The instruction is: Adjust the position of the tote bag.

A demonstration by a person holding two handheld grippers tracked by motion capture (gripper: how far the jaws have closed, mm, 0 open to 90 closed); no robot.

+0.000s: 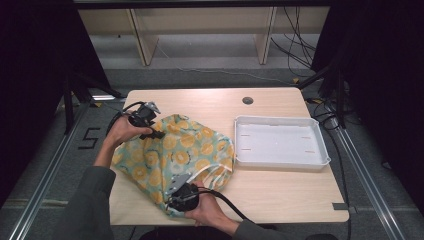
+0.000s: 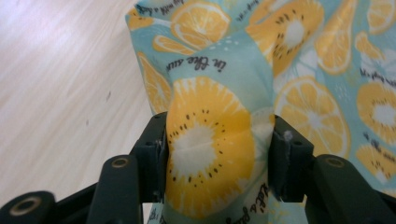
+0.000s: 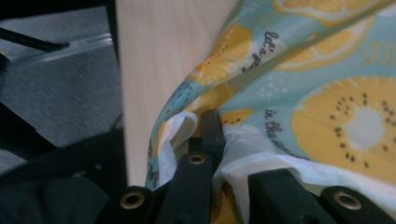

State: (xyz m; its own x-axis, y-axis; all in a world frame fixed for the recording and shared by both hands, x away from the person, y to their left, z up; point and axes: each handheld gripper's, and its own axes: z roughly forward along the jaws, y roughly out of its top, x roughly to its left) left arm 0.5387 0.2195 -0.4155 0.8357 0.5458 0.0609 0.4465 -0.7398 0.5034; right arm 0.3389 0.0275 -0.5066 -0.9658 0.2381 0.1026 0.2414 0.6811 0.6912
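A teal drawstring bag printed with orange slices [image 1: 175,152] lies on the left half of the wooden table [image 1: 280,195]. My left gripper [image 1: 150,131] is at its far left corner. In the left gripper view a bulging fold of the bag [image 2: 210,149] sits between the two black jaws, which press it from both sides. My right gripper [image 1: 175,197] is at the bag's near edge, beside the white drawstrings [image 1: 212,172]. In the right gripper view its jaws are shut on the bag's white-lined hem [image 3: 233,140].
A shallow white tray [image 1: 280,142] stands on the right half of the table. A round cable hole [image 1: 247,100] is near the far edge. Bare wood lies in front of the tray. Cables trail from both grippers.
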